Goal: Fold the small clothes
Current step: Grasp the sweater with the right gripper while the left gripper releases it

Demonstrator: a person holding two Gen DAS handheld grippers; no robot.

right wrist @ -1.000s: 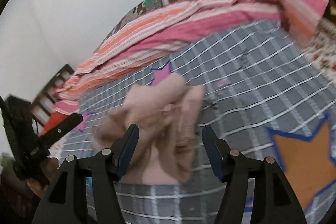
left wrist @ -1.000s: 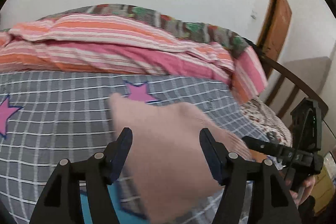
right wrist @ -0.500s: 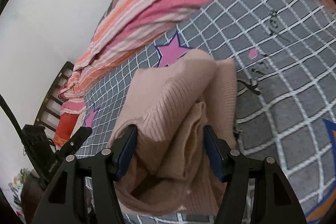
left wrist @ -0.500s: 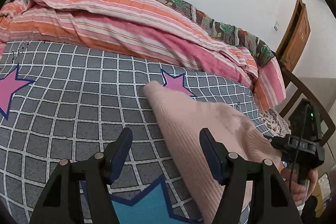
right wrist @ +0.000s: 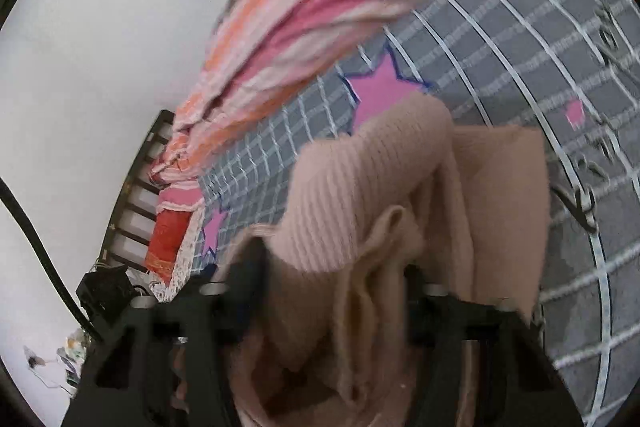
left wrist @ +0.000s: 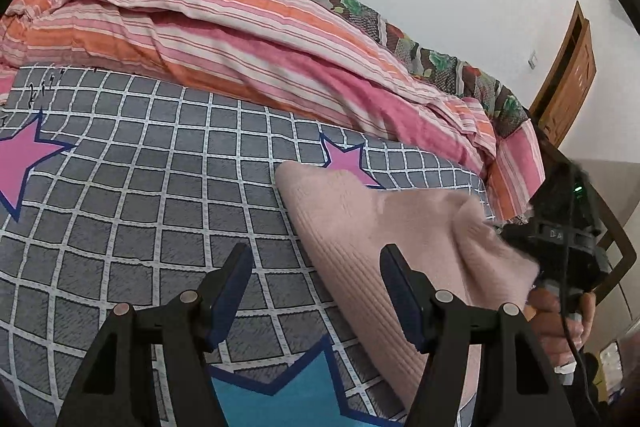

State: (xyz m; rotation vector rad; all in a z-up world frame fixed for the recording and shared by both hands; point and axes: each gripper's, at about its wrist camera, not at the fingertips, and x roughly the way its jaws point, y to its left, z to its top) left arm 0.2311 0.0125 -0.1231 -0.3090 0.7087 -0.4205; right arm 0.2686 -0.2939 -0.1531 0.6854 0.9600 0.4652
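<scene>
A pale pink ribbed sweater (left wrist: 360, 227) lies bunched on the grey checked bedsheet (left wrist: 140, 187). My left gripper (left wrist: 316, 259) hovers open over the sheet, and the sweater's left edge runs past its right finger (left wrist: 400, 291); nothing is gripped. In the right wrist view my right gripper (right wrist: 334, 267) is closing, with folds of the sweater (right wrist: 360, 187) filling the gap between its blurred fingers. From the left wrist view, the right gripper's body (left wrist: 560, 235) and the hand holding it (left wrist: 560, 311) sit at the sweater's right end.
A pink and orange striped quilt (left wrist: 240, 39) is heaped along the far side of the bed against the white wall. A wooden door (left wrist: 568, 87) stands at the right. A slatted headboard (right wrist: 136, 195) and a red cushion (right wrist: 168, 239) lie at the bed's end.
The sweater came down onto the sheet. My left gripper shifted left until only the sweater's edge is by its right finger. My right gripper pushed into the folds and its jaws narrowed.
</scene>
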